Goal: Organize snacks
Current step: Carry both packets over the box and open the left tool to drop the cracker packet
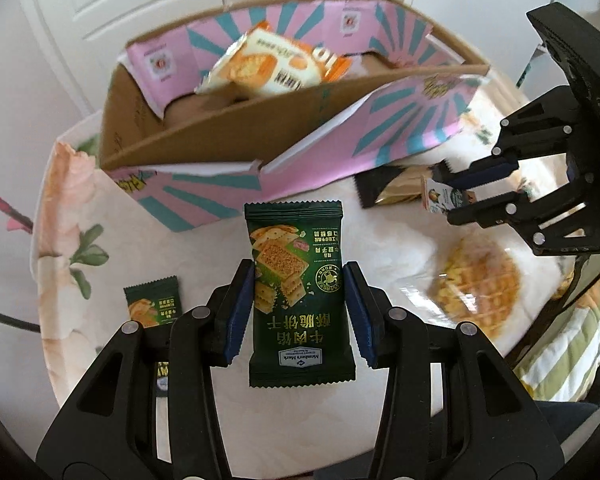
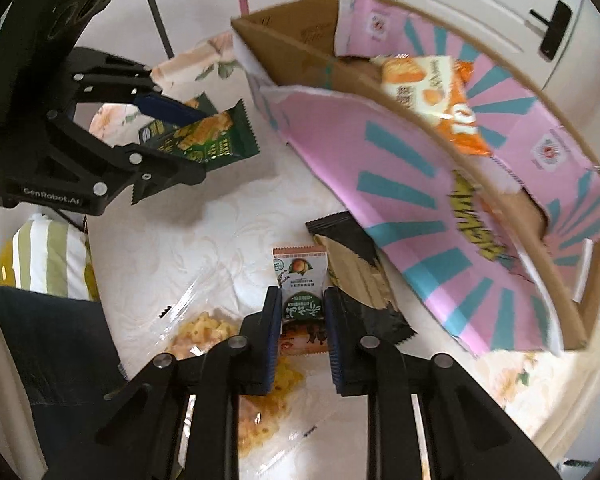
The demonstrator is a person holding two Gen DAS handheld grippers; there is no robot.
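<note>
While clamped by its sides in the left gripper [image 1: 299,312], green pack [image 1: 298,292] lifted clear of the bench [image 1: 204,264], upright along the jaws, print upside down in the left wrist view. Right gripper [image 2: 301,330] clamped on a small pouch [image 2: 300,280] with a peach picture, jaws pressed to both its sides; pouch just beside a black-and-gold packet [image 2: 360,276] lying under the folded-down pink flap of the box [image 2: 400,184]. Box open at the bench's far edge, an orange-and-white bag [image 1: 268,64] leaning inside against its cardboard wall. Second green pack [image 1: 152,300] flat near the bench's left edge, partly hidden behind the left gripper. Clear bag of yellow snacks [image 1: 476,280] flat on the bench toward the right edge, blurred. Striped cloth [image 1: 560,352] beyond that edge.
</note>
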